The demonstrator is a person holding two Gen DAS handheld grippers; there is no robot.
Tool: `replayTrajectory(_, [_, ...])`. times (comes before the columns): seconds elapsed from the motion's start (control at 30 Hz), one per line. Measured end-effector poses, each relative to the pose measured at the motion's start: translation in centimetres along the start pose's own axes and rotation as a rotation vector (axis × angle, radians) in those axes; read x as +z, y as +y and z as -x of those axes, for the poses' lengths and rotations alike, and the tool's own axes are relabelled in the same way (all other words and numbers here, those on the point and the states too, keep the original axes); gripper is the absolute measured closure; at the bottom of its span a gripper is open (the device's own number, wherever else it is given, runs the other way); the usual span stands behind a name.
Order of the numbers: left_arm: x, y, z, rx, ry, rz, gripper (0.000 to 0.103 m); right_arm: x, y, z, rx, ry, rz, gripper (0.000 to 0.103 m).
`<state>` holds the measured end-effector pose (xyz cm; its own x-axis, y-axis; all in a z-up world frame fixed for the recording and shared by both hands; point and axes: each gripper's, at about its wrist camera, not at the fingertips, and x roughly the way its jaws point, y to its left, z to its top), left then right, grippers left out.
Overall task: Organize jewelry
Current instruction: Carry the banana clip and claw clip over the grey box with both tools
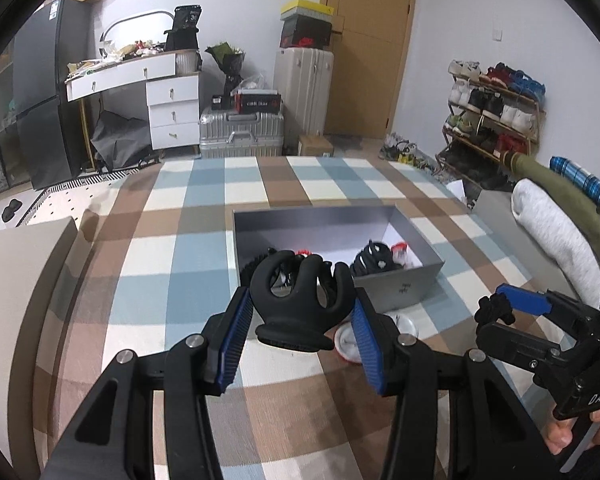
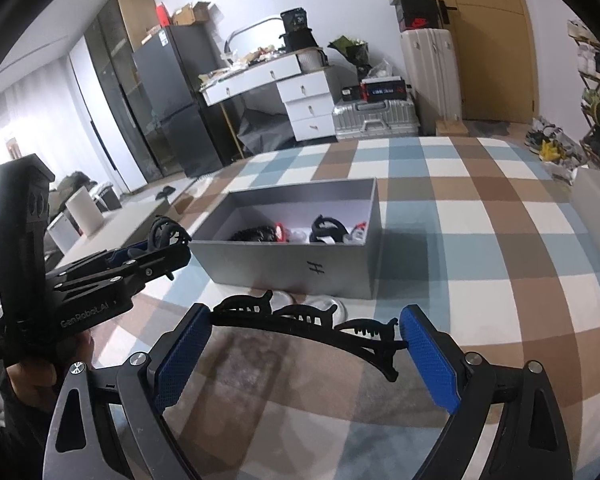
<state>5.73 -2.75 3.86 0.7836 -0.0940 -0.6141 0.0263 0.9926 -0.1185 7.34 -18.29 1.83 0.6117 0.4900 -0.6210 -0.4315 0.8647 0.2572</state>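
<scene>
Spanning right tongs (image 2: pixel 304 344) | long black hair clip (image 2: pixel 308 320) crosswise | teeth up

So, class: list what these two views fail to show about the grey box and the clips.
- Left wrist view: black claw clip in the left hand-held gripper hides part of the grey box contents.
- Right wrist view: box's near wall hides its floor; items inside too small to name.
- Long black clip: white object behind partly covered.

"GenRobot.AI" is showing in pale letters along the body of the left gripper (image 2: pixel 171 250). "DAS" is showing on the right gripper (image 1: pixel 500 306), near the hand. An "H" mark is sitting on the front wall of the grey box (image 2: pixel 316 268), just beyond the right gripper's fingers. Other labels are staying too small to read.
</scene>
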Motion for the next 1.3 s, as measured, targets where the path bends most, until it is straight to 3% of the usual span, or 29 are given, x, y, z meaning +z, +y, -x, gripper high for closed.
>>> replayTrajectory(0.8, [2.9, 0.8, -1.2, -0.029, -0.091, 0.042, 0.059, 5.4, 1.3, 0.2, 0.009, -0.1, 0.059, 0.007])
replayTrajectory(1.3, [1.8, 1.7, -3.5, -0.003, -0.053, 0.113, 0.059, 7.3, -0.5, -2.8, 0.005, -0.106, -0.019, 0.007])
